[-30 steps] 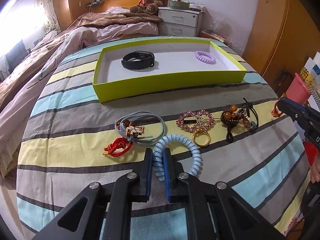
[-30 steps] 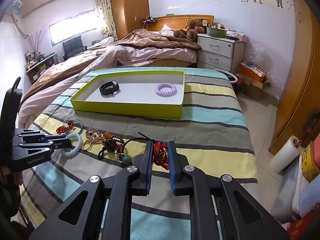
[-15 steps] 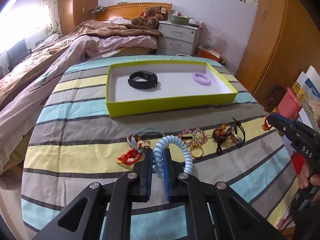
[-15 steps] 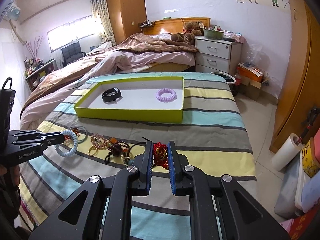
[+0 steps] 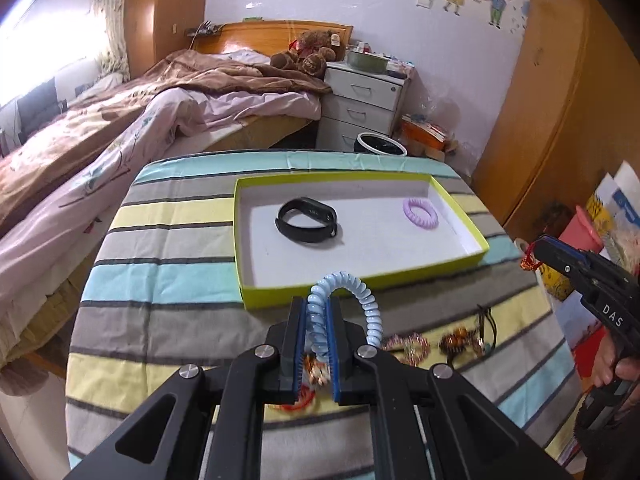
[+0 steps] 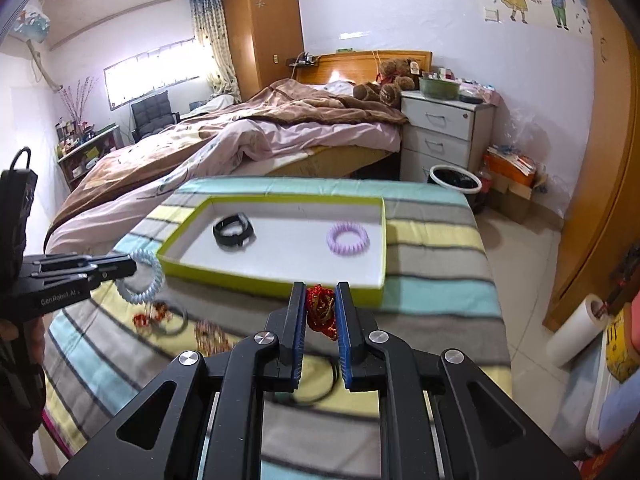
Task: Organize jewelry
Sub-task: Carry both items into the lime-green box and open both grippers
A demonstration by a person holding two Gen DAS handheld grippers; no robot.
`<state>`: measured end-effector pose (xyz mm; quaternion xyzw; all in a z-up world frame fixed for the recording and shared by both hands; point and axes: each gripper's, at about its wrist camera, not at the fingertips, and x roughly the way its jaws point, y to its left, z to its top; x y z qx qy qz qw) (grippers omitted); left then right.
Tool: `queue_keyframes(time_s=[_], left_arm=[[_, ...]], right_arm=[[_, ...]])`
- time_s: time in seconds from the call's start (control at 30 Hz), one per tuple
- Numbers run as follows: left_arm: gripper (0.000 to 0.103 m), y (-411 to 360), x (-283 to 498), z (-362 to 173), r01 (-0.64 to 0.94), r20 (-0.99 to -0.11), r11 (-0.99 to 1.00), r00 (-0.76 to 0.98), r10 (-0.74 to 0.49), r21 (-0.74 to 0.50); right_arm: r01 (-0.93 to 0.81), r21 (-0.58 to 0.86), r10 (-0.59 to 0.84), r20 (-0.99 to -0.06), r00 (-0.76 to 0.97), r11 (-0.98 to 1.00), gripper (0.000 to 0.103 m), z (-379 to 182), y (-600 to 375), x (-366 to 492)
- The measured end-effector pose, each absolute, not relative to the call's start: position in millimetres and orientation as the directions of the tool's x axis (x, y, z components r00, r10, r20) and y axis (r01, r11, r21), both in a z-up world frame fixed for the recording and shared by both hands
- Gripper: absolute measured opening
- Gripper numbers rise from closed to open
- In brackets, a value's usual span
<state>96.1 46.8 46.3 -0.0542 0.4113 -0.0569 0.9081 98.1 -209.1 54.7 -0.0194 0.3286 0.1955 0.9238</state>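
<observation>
My left gripper (image 5: 316, 312) is shut on a light blue spiral hair tie (image 5: 362, 300) and holds it above the striped cloth, just short of the lime-green tray (image 5: 360, 282). The tray holds a black wristband (image 5: 308, 220) and a purple spiral hair tie (image 5: 420, 214). My right gripper (image 6: 320, 304) is shut on a red knotted bracelet (image 6: 320, 308), lifted near the tray's front right corner (image 6: 376, 288). The left gripper with the blue tie (image 6: 140, 278) shows at left in the right wrist view. The right gripper (image 5: 538, 250) shows at right in the left wrist view.
Several pieces lie on the striped cloth (image 5: 160, 280) below the grippers: a beaded brooch (image 5: 408, 346), a brown bead bracelet with black cord (image 5: 464, 338), a red bracelet (image 5: 298, 402), a grey band (image 6: 172, 318). A bed (image 5: 120, 128), drawers (image 5: 364, 104) and bin (image 5: 380, 146) stand beyond.
Both grippers have risen with their pieces and moved forward toward the tray. The blue hair tie and the red bracelet have left the cloth.
</observation>
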Motion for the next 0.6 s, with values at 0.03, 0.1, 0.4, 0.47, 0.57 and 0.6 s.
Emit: queue_keyframes(time_s=[0.03, 0.1, 0.4, 0.47, 0.57, 0.6], left_arm=[[0.010, 49.0, 101.4, 46.9, 0.057, -0.740, 0.988, 0.656, -0.146, -0.145], [0.010, 51.0, 110.7, 48.0, 0.055, -0.741, 0.989, 0.658, -0.137, -0.135], [0.010, 63.1, 159.7, 40.8, 0.040, -0.750, 0.990, 0.649, -0.126, -0.132], [0.010, 67.3, 170.6, 34.6, 0.024, -0.759, 0.991, 0.640, -0.116, -0.131], [0.010, 70.1, 179.9, 26.6, 0.014, -0.767, 0.991, 0.632, -0.110, -0.131], [0.010, 70.1, 182.1, 24.3, 0.012, -0.771, 0.992, 0.628, -0.105, -0.126]], right_arm=[[-0.377, 0.087, 0.347, -0.615, 0.708, 0.922, 0.015, 56.5, -205.6, 104.8], [-0.383, 0.067, 0.339, -0.620, 0.707, 0.921, 0.015, 57.9, -197.9, 118.4], [-0.403, 0.059, 0.335, -0.670, 0.663, 0.913, 0.015, 45.3, -169.4, 180.0], [-0.408, 0.065, 0.338, -0.684, 0.646, 0.911, 0.015, 39.5, -164.5, 192.5], [-0.413, 0.079, 0.343, -0.706, 0.620, 0.907, 0.015, 28.2, -155.5, 212.1], [-0.414, 0.079, 0.342, -0.710, 0.615, 0.907, 0.015, 26.1, -154.1, 216.3]])
